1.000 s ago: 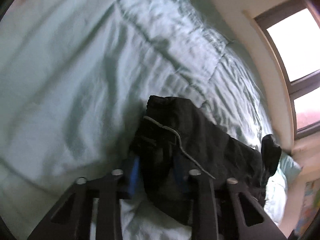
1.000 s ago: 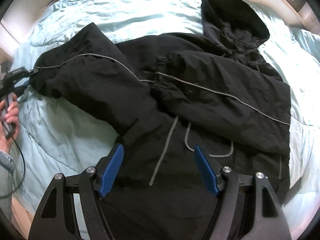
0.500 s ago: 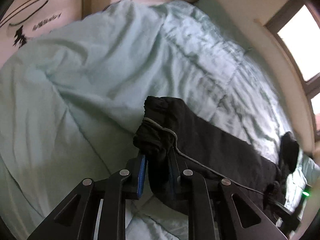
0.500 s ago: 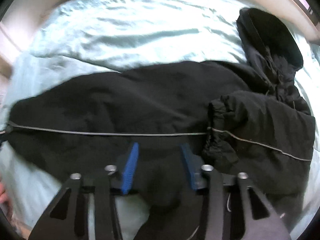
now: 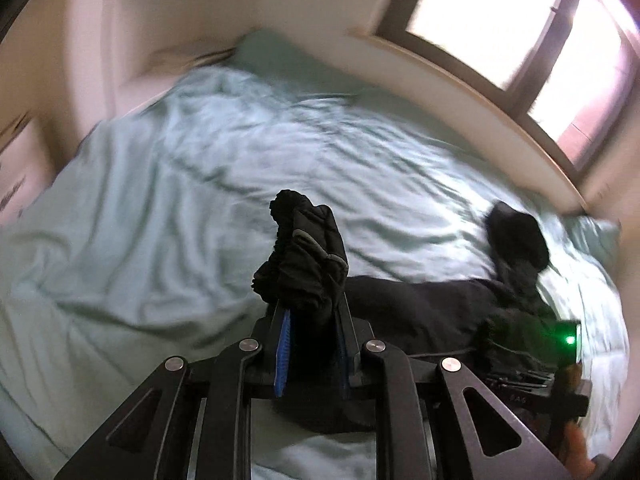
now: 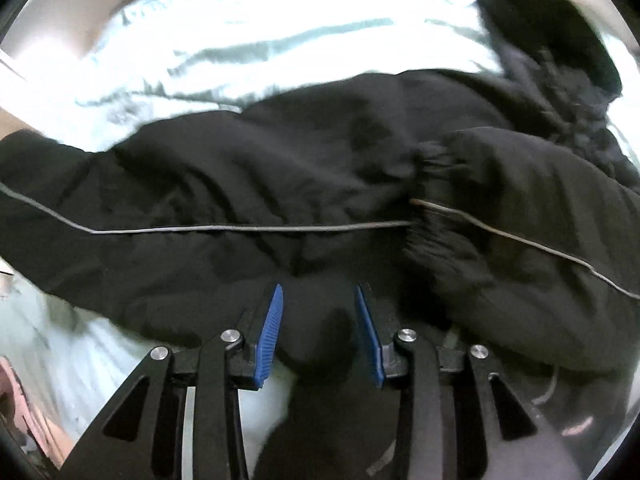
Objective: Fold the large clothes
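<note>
A black hooded jacket [image 6: 304,176] with thin grey piping lies across a pale green bed; its hood [image 6: 548,24] points to the far right. My left gripper [image 5: 310,312] is shut on the cuff of the jacket's sleeve [image 5: 308,256] and holds it raised above the bed. The jacket body [image 5: 432,304] and hood [image 5: 518,236] lie beyond it. My right gripper [image 6: 318,320] has its blue pads [image 6: 270,332] closed on a fold of the jacket's lower body. The other sleeve [image 6: 520,216] lies folded across the chest.
The pale green quilt [image 5: 200,184] covers the whole bed. A wall ledge [image 5: 460,88] and window [image 5: 492,12] run along the far side. The right gripper's body with a green light [image 5: 568,340] shows at the lower right of the left wrist view.
My left gripper has lifted the sleeve cuff higher and tilted up toward the window. My right gripper has closed from wide open onto the jacket fabric and moved in close.
</note>
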Demonstrator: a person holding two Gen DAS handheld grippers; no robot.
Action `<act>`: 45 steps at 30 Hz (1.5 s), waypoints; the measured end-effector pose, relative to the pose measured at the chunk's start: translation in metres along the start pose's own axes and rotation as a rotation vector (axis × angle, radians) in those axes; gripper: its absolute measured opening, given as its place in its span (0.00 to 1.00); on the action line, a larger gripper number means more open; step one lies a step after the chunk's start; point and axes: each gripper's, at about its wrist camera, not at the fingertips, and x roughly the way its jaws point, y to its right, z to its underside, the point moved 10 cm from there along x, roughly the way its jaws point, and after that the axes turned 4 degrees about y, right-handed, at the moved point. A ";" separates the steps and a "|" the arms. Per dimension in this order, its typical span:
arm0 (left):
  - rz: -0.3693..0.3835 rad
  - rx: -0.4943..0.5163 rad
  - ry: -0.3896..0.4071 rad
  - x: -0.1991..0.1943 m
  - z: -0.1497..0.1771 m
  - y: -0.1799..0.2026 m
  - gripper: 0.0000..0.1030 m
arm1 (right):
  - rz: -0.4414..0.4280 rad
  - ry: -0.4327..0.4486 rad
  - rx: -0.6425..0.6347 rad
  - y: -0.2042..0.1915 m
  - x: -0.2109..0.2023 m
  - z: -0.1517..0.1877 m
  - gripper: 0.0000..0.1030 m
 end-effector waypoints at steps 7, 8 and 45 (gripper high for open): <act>0.155 0.160 -0.028 0.007 0.018 0.141 0.18 | -0.026 0.062 0.104 0.068 -0.063 0.034 0.40; 0.180 0.189 -0.041 0.011 0.023 0.165 0.18 | -0.029 0.062 0.127 0.081 -0.068 0.041 0.40; 0.117 -0.023 -0.297 0.013 0.161 0.141 0.51 | -0.277 0.013 0.051 0.048 -0.019 0.000 0.67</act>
